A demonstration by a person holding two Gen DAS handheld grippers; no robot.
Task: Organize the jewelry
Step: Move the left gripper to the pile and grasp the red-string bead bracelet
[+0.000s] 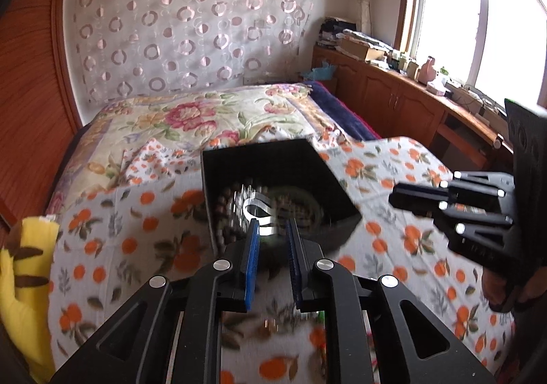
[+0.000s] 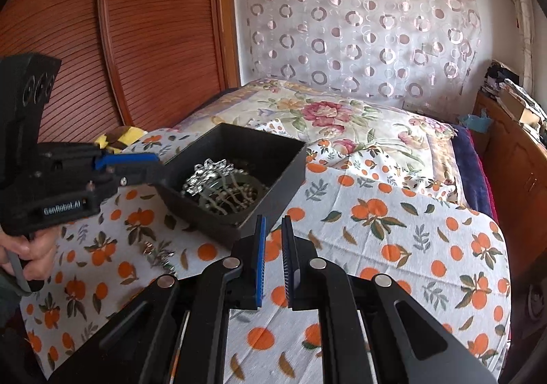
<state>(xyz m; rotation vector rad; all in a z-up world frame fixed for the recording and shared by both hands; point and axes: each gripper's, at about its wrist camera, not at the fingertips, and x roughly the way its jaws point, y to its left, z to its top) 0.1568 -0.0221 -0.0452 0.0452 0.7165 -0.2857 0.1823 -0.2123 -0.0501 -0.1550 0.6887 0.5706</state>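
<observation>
My left gripper [image 1: 271, 230] reaches forward, its blue pads [image 1: 252, 264] parted with a clear gap. My right gripper [image 2: 273, 230] is held lower, its jaws also apart but narrower. My left hand [image 2: 32, 256] grips the handle from below.

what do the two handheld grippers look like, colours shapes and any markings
Both are matte black plastic with angular linkage arms joined by round silver pins. The left gripper and right gripper each carry two flat fingers faced with ribbed blue pads. The left body shows white "GenRobot.AI" lettering and circular cut-outs. No cables or sleeves are visible.
</observation>
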